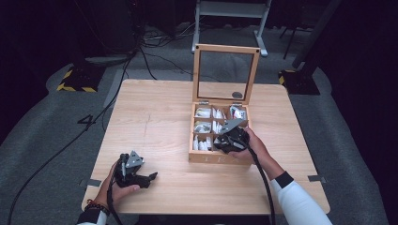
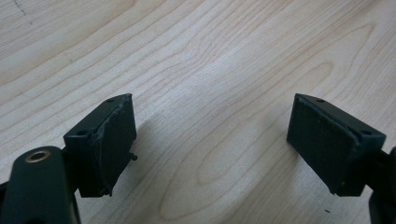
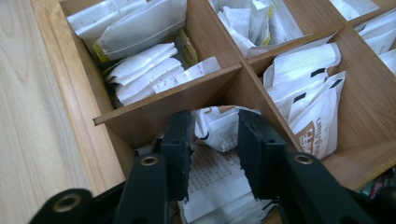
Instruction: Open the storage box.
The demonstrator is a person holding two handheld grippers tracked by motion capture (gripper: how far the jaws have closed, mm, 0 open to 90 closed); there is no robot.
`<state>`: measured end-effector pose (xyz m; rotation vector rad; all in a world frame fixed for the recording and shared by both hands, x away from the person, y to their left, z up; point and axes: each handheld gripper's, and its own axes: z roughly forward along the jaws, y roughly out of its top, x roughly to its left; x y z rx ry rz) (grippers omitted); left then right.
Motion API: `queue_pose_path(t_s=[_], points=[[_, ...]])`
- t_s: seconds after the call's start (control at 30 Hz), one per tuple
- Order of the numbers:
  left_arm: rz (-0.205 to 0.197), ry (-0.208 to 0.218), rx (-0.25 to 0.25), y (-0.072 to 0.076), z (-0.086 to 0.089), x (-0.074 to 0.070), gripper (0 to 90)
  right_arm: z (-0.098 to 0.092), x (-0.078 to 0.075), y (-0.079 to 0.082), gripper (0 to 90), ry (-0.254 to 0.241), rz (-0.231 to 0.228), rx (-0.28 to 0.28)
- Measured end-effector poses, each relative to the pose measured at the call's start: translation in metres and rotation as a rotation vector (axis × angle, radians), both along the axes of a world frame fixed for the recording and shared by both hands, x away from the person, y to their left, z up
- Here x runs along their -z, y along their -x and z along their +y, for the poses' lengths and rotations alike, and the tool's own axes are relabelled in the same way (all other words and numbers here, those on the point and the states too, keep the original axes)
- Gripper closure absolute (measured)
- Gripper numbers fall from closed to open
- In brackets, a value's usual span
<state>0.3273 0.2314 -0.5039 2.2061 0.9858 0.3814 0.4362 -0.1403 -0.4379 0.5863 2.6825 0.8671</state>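
The right gripper (image 3: 215, 140), inside a corner compartment of the open wooden tea box (image 1: 219, 158), pinches a white sachet (image 3: 219, 128) between close dividers. The left gripper (image 1: 139, 178), jaws apart, rests on the bare wooden table (image 1: 159, 117) above grey carpet.

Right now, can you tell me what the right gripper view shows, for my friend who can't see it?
The right gripper reaches down into a wooden box of small compartments, its two black jaws on either side of a crumpled white packet. The compartments around it hold more white paper packets. Pale wooden table shows beside the box.
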Motion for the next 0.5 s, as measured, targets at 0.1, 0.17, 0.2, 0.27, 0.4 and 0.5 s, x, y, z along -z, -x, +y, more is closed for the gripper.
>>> queue_pose_path(t_s=[0.1, 0.17, 0.2, 0.27, 0.4, 0.5], points=[[0.0, 0.002, 0.001, 0.0, -0.0001, 0.0001, 16.0, 0.0009, 0.0002, 0.0021, 77.6, 0.011, -0.021, -0.005], [0.001, 0.002, 0.001, 0.0001, -0.0001, 0.0001, 16.0, -0.0005, -0.0002, 0.0029, 83.5, -0.005, -0.018, -0.009], [0.001, 0.002, 0.001, 0.0001, -0.0002, 0.0001, 16.0, -0.0012, -0.0004, 0.0027, 85.4, -0.009, -0.017, -0.011], [0.001, 0.002, 0.001, 0.0001, -0.0002, 0.0001, 16.0, -0.0031, -0.001, 0.0028, 88.2, -0.028, -0.018, -0.009], [0.001, 0.003, 0.001, 0.0001, -0.0002, 0.0001, 16.0, -0.0056, -0.0015, 0.0039, 89.8, -0.038, -0.021, -0.011], [0.001, 0.002, 0.001, 0.0001, -0.0002, 0.0001, 16.0, -0.0079, -0.0024, 0.0046, 90.0, -0.054, -0.02, -0.007]])
